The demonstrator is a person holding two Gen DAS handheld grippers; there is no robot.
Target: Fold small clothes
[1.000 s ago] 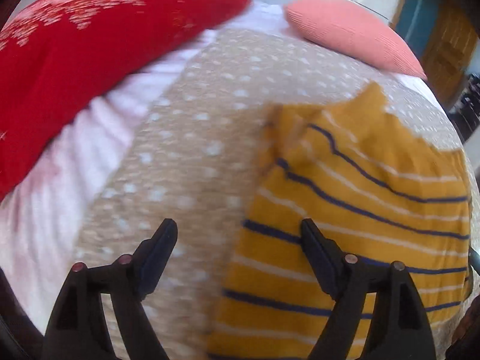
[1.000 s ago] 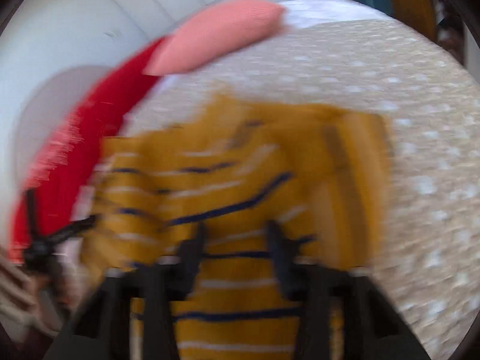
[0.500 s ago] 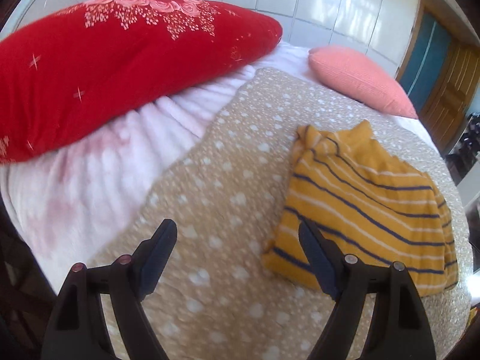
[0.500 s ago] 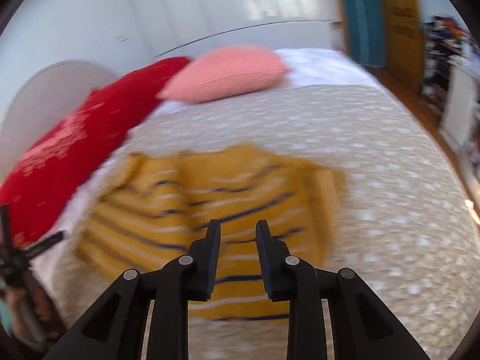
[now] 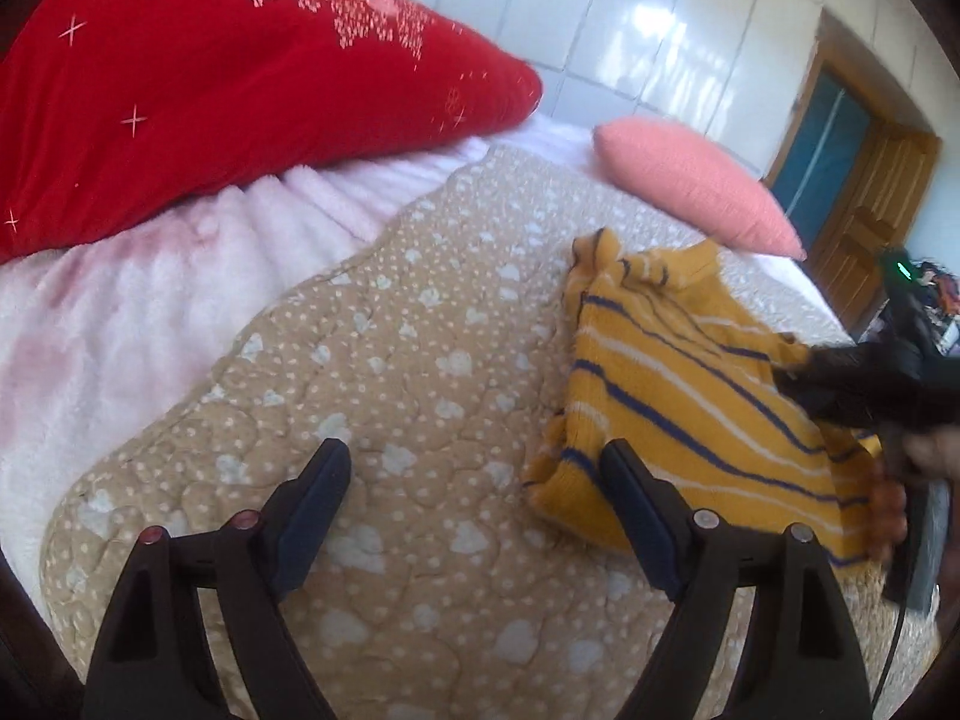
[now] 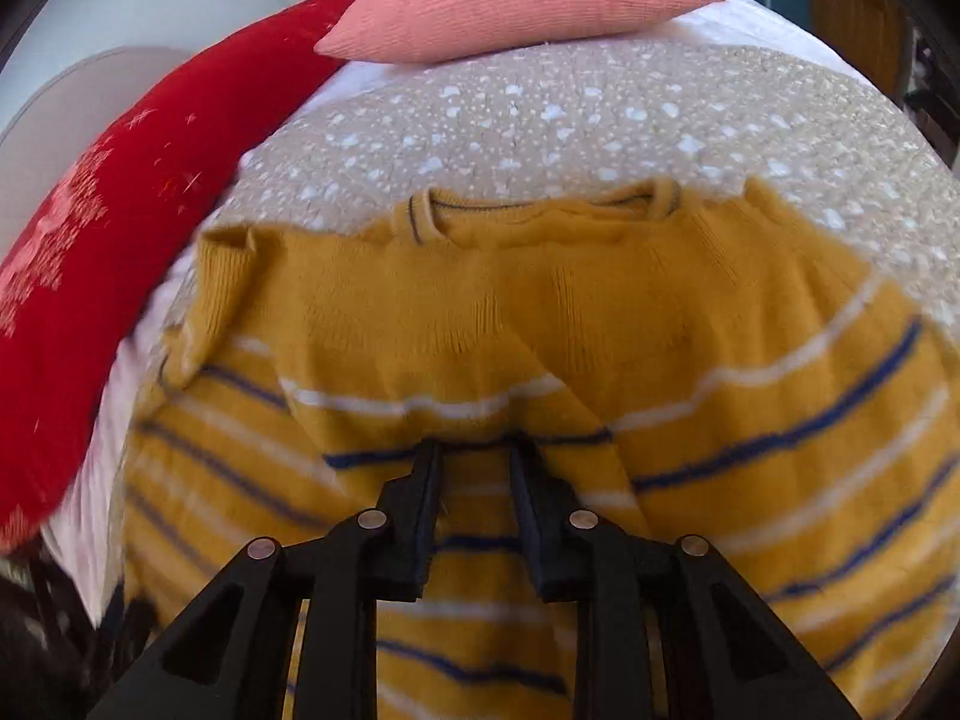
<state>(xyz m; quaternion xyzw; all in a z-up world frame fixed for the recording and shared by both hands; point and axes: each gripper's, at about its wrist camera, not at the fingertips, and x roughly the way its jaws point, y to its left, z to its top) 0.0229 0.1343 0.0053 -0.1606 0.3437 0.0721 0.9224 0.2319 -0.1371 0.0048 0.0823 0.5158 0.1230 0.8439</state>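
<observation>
A small mustard-yellow sweater (image 5: 678,396) with navy and white stripes lies folded on the tan dotted quilt (image 5: 384,396). My left gripper (image 5: 477,480) is open and empty, held above the quilt just left of the sweater's lower corner. My right gripper (image 6: 474,462) hovers low over the sweater (image 6: 540,324), its jaws a narrow gap apart with nothing visibly between them. In the left wrist view the right gripper (image 5: 840,384) reaches in over the sweater's right edge.
A large red pillow (image 5: 210,90) lies at the back left on a pink fluffy blanket (image 5: 120,300). A salmon pillow (image 5: 690,180) lies behind the sweater. A wooden door (image 5: 864,240) stands at the far right.
Both grippers pulled back from the sweater, then the right gripper came down close over it again. The left gripper stayed open and drew nearer to the sweater's corner.
</observation>
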